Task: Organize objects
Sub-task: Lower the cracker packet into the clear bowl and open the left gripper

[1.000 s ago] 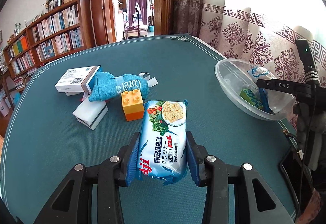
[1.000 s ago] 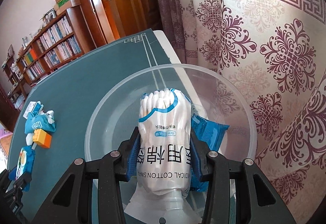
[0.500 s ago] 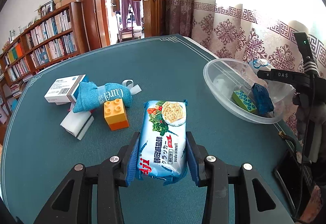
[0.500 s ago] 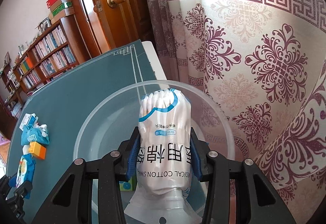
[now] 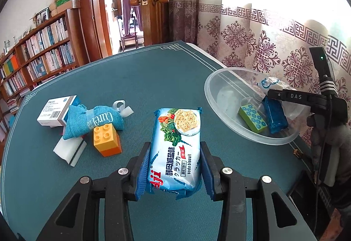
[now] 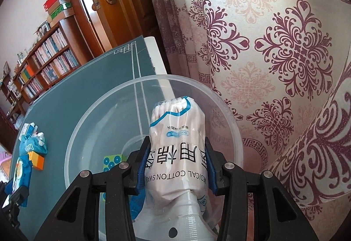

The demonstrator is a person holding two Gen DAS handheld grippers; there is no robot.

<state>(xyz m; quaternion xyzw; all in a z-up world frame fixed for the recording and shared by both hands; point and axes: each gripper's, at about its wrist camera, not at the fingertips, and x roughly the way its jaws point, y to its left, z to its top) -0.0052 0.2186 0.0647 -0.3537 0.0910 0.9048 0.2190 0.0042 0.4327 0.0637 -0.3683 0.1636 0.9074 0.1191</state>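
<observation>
My left gripper (image 5: 174,172) is shut on a light-blue soda biscuit pack (image 5: 178,144), held above the green table. To its right sits a clear plastic bowl (image 5: 216,78) with a green dotted block (image 5: 252,118) and a blue packet (image 5: 275,117) inside. My right gripper (image 6: 176,166) is shut on a bag of medical cotton swabs (image 6: 177,144), held over the clear plastic bowl (image 6: 87,122); the green dotted block (image 6: 113,161) shows below it. In the left wrist view the right gripper (image 5: 291,96) reaches over the bowl from the right.
Left of the biscuit pack lie an orange and yellow toy brick (image 5: 106,139), a teal Curel pouch (image 5: 94,120), a white box (image 5: 56,110) and a white sponge (image 5: 69,150). A patterned curtain (image 6: 274,54) hangs close behind the bowl. A bookshelf (image 5: 39,56) and door stand beyond.
The left gripper carried the biscuit pack toward the bowl, and the items on the table slid left in its view. The right gripper drew back over the bowl; the green block came into sight.
</observation>
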